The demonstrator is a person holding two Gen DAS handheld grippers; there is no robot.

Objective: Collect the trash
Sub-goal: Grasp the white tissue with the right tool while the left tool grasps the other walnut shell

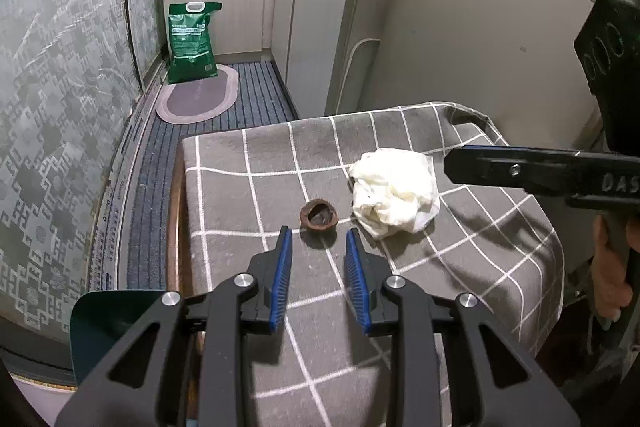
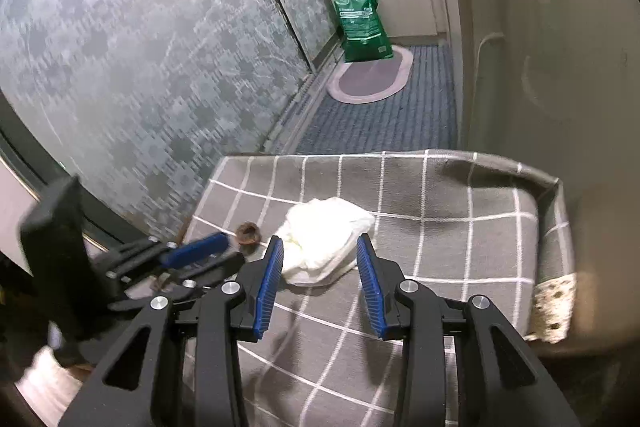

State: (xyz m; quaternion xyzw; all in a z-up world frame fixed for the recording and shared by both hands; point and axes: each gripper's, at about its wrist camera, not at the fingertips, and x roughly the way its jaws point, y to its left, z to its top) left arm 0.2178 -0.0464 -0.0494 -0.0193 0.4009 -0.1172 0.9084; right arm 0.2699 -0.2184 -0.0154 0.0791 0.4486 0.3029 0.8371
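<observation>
While the left wrist view shows the left gripper [image 1: 319, 233] spread just short of the walnut shell [image 1: 319, 214] on the checked counter [image 1: 480, 243], the right wrist view shows the right gripper [image 2: 320, 245] spread around the crumpled tissue [image 2: 326, 239], so approach seems finished and each next needs closing.

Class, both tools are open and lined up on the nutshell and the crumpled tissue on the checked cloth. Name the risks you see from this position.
1. The nutshell half is small and rounded; it may squirt out of the open left tool as it shuts.
2. The crumpled tissue is soft; the right tool may pinch the loose checked cloth beneath as well.
3. Shell and tissue lie close together, so the two tools might collide.
</observation>
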